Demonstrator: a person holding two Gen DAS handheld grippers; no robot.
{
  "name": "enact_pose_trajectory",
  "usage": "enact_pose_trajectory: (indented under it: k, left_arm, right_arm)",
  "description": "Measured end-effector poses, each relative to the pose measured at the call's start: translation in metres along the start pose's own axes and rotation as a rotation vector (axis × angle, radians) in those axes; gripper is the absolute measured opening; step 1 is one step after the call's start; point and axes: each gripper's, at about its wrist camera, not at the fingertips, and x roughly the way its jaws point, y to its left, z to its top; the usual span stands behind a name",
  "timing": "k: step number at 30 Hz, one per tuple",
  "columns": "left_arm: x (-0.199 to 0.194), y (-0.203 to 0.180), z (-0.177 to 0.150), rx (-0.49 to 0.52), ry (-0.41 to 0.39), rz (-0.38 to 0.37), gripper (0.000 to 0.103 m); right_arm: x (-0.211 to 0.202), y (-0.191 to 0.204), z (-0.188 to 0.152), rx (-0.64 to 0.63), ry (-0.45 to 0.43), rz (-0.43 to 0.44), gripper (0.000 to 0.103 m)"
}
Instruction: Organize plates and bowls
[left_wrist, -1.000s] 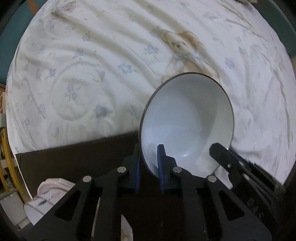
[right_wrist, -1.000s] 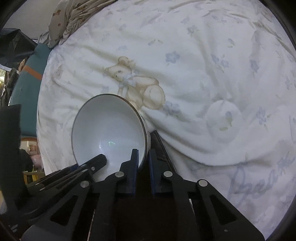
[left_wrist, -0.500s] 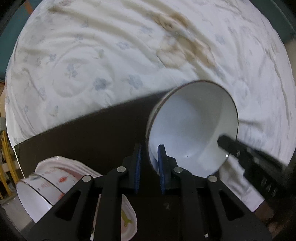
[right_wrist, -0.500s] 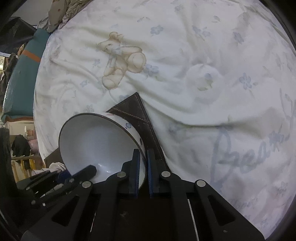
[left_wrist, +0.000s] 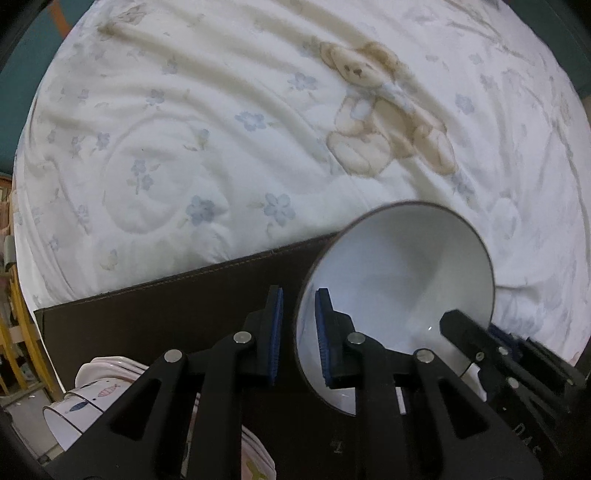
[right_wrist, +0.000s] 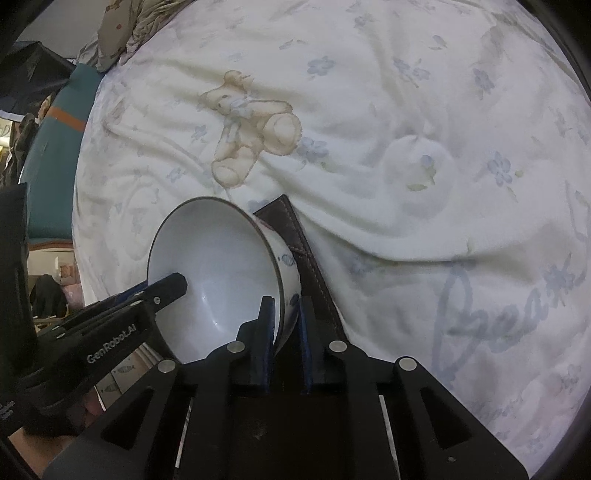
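Note:
A white bowl (left_wrist: 399, 280) with a dark rim and blue flowers on its outside (right_wrist: 286, 260) hangs tilted above the corner of a dark brown mat (left_wrist: 184, 314), held from two sides. My left gripper (left_wrist: 299, 328) straddles the bowl's left wall, one blue pad inside and one outside, and its jaws are closing. My right gripper (right_wrist: 287, 317) pinches the opposite wall, which fills the gap between its pads, and its jaws are opening. In each wrist view a finger (right_wrist: 166, 288) of the other gripper reaches into the bowl.
A stack of pink-white plates with a fish-patterned bowl (left_wrist: 85, 398) sits at the mat's near left corner. A white bedsheet (left_wrist: 221, 147) printed with a teddy bear and flowers lies under the mat and beyond it. A teal cushion (right_wrist: 55, 155) borders the sheet on the left.
The bowl, carried by both grippers, has moved from over the sheet to over the mat's corner and tipped further. The plate stack has come into the left wrist view. The right jaws stand slightly wider.

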Motion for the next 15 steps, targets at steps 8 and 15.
enact_pose_trajectory:
  k: [8,15]
  left_arm:
    - [-0.020,-0.027,-0.020,0.057,-0.030,0.011,0.011]
    - [-0.068,-0.023,-0.046,0.082,-0.105,0.000,0.011]
  right_arm:
    - [-0.005,0.008,0.001,-0.026,-0.041,-0.054,0.014]
    - [-0.026,0.012,-0.006,-0.023,-0.072,-0.020,0.014]
